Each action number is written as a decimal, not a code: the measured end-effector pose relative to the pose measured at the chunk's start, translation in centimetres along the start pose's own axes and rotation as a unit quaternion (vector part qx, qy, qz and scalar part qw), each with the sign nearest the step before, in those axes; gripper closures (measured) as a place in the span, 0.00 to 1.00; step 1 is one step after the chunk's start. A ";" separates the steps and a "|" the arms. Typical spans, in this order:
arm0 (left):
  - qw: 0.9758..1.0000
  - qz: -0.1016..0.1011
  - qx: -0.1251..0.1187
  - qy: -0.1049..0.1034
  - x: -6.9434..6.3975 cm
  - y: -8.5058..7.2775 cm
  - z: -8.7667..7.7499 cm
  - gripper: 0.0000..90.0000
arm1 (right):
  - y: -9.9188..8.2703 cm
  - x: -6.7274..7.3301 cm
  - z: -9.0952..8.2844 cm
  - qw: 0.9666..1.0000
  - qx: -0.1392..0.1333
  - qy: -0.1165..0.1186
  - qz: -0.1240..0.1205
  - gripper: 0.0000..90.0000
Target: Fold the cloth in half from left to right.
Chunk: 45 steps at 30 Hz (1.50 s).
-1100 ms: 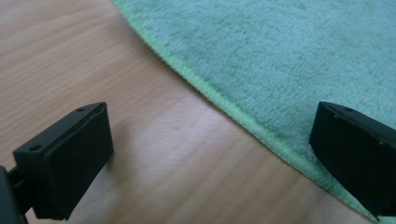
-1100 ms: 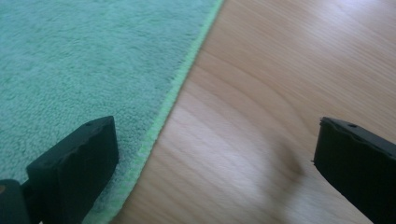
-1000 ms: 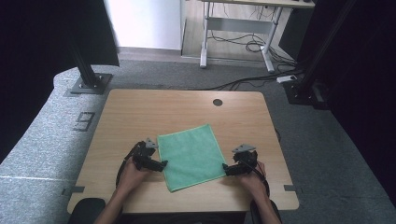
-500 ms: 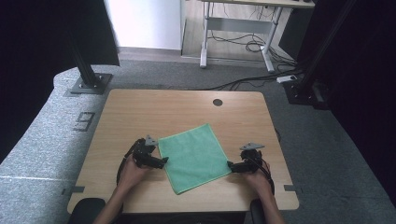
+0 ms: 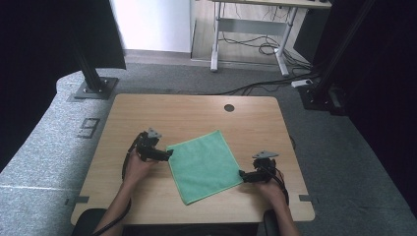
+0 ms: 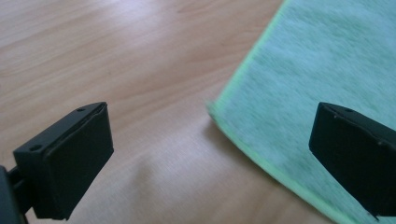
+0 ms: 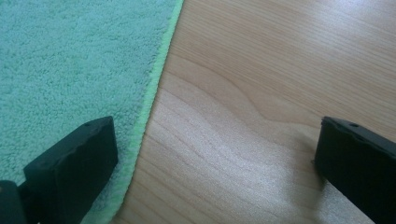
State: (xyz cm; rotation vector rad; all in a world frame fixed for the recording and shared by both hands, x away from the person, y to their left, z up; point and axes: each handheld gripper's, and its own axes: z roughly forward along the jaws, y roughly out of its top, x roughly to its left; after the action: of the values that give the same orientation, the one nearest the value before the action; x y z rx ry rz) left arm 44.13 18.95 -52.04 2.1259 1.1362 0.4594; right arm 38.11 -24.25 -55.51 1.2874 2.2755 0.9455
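**Green cloth flat on table, both grippers released at its corners**

A light wooden table (image 5: pixel 192 110) is seen in the centre of the high view, set on grey carpet, with a round dark grommet hole (image 5: pixel 229 107) near its upper edge. A green cloth (image 5: pixel 204 164) is spread flat on the lower middle of the table, turned so its corners point left, up, right and down in the frame. Black frame posts and a white desk leg with cables are seen along the top of the frame.

The left gripper (image 5: pixel 167 154) is held at centre-left, its tips at the cloth's left corner. In the left gripper view its jaws are spread wide, nothing is gripped, and the cloth corner (image 6: pixel 322 88) is seen between them, over bare wood. The right gripper (image 5: pixel 242 174) is held at lower right, tips at the cloth's right corner. In the right gripper view its jaws are also spread wide and empty; the left jaw is over the cloth edge (image 7: pixel 74 65), the right jaw over wood. Whether the jaws touch the cloth cannot be told. Both forearms enter from the bottom edge.
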 end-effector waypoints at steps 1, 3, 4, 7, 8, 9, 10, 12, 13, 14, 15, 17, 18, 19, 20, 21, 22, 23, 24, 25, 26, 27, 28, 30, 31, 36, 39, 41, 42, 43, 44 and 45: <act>1.000 -0.002 0.000 0.001 0.2 0.2 0.2 0.00 | 0.0 0.0 0.0 1.000 0.000 0.000 0.000 0.00; 1.000 -0.004 0.004 0.008 0.5 0.4 0.8 0.00 | 0.0 0.0 0.0 1.000 0.000 0.000 0.001 0.00; 1.000 -0.004 0.005 0.010 0.6 0.5 1.0 0.00 | 0.0 0.0 0.0 1.000 0.000 0.000 0.001 0.00; 1.000 -0.010 0.012 0.018 0.9 0.5 1.8 0.00 | 0.0 0.0 0.0 1.000 -0.001 0.000 0.001 0.00; 1.000 -0.010 0.015 0.021 1.0 0.4 2.0 0.00 | 0.0 0.0 0.0 1.000 -0.001 -0.001 0.001 0.00; 0.999 -0.010 0.021 0.026 1.1 0.3 2.3 0.00 | 0.0 0.0 0.0 1.000 -0.001 -0.001 0.001 0.00; 0.999 -0.009 0.026 0.031 1.2 0.3 2.5 0.00 | 0.0 0.0 0.0 1.000 -0.001 -0.001 0.000 0.00; 0.998 0.002 0.041 0.053 1.2 -0.1 3.0 0.00 | 0.0 0.0 0.0 1.000 -0.001 0.000 0.000 0.00; 0.998 0.001 0.038 0.049 1.3 -0.2 3.0 0.00 | 0.0 0.0 0.0 1.000 -0.001 0.000 0.000 0.00; 0.998 -0.006 0.036 0.046 1.5 -0.4 3.0 0.00 | 0.0 0.0 0.0 1.000 -0.001 0.001 -0.001 0.00; 0.998 -0.011 0.034 0.044 1.6 -0.5 3.0 0.00 | 0.0 0.0 0.0 1.000 -0.001 0.002 -0.002 0.00; 0.998 -0.013 0.034 0.048 1.6 -0.7 2.8 0.00 | 0.1 0.2 0.1 1.000 -0.001 0.004 -0.004 0.00; 0.998 -0.013 0.035 0.050 1.7 -0.8 2.7 0.00 | 0.1 0.3 0.1 1.000 -0.001 0.006 -0.006 0.00; 0.998 -0.016 0.035 0.051 1.8 -0.9 2.5 0.00 | 0.2 0.5 0.2 1.000 0.000 0.007 -0.008 0.00; 0.998 -0.019 0.035 0.051 1.9 -1.1 2.4 0.00 | 0.3 0.7 0.3 1.000 -0.001 0.010 -0.011 0.00; 0.998 -0.021 0.037 0.050 2.1 -1.3 2.2 0.00 | 0.4 0.9 0.4 1.000 -0.001 0.013 -0.014 0.00; 0.998 -0.025 0.038 0.049 2.3 -1.5 1.9 0.00 | 0.6 1.1 0.6 1.000 0.001 0.015 -0.016 0.00; 0.998 -0.030 0.041 0.048 2.6 -1.7 1.7 0.00 | 0.7 1.4 0.7 1.000 0.001 0.019 -0.019 0.00; 0.997 -0.035 0.042 0.046 2.8 -2.0 1.5 0.00 | 0.9 1.6 0.9 1.000 0.001 0.021 -0.022 0.00; 0.997 -0.040 0.042 0.043 3.1 -2.3 1.2 0.00 | 1.1 1.7 1.1 0.999 0.001 0.024 -0.024 0.00; 0.997 -0.046 0.042 0.041 3.3 -2.6 1.0 0.00 | 1.2 1.9 1.1 0.999 0.003 0.025 -0.024 0.00; 0.997 -0.048 0.037 0.040 3.6 -2.9 0.8 0.00 | 1.3 2.0 1.2 0.999 0.003 0.027 -0.028 0.02; 0.998 -0.047 0.031 0.040 3.7 -3.2 0.7 0.00 | 1.4 2.0 1.2 0.999 0.003 0.029 -0.030 0.03; 0.998 -0.047 0.027 0.040 3.7 -3.4 0.6 0.00 | 1.5 2.1 1.2 0.999 0.004 0.031 -0.031 0.03; 0.998 -0.048 0.027 0.040 3.7 -3.4 0.6 0.00 | 1.5 2.1 1.2 0.999 0.003 0.031 -0.031 0.04; 0.998 -0.048 0.027 0.040 3.7 -3.4 0.6 0.00 | 1.7 2.1 0.9 0.999 0.008 0.038 -0.020 0.05; 0.998 -0.048 0.027 0.040 3.7 -3.4 0.6 0.00 | 2.0 2.2 0.5 0.999 0.001 0.044 -0.018 0.04; 0.998 -0.048 0.027 0.040 3.7 -3.4 0.6 0.00 | 2.3 2.4 0.2 0.999 -0.002 0.052 -0.018 0.03; 0.998 -0.048 0.027 0.040 3.7 -3.4 0.6 0.00 | 2.5 2.6 0.1 0.998 -0.001 0.057 -0.017 0.03; 0.998 -0.048 0.027 0.040 3.7 -3.4 0.6 0.00 | 2.6 2.8 0.0 0.998 0.000 0.066 -0.020 0.03; 0.998 -0.048 0.027 0.040 3.7 -3.4 0.6 0.00 | 2.8 3.1 -0.1 0.997 -0.002 0.073 -0.023 0.03; 0.998 -0.048 0.027 0.040 3.7 -3.4 0.6 0.00 | 2.9 3.4 -0.1 0.997 -0.003 0.078 -0.027 0.03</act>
State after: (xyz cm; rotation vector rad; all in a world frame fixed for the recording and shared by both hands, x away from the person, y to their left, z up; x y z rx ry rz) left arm 44.54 23.14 -54.83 2.1040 1.3043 0.4780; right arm 38.06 -20.39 -53.33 1.1820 2.4094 1.0659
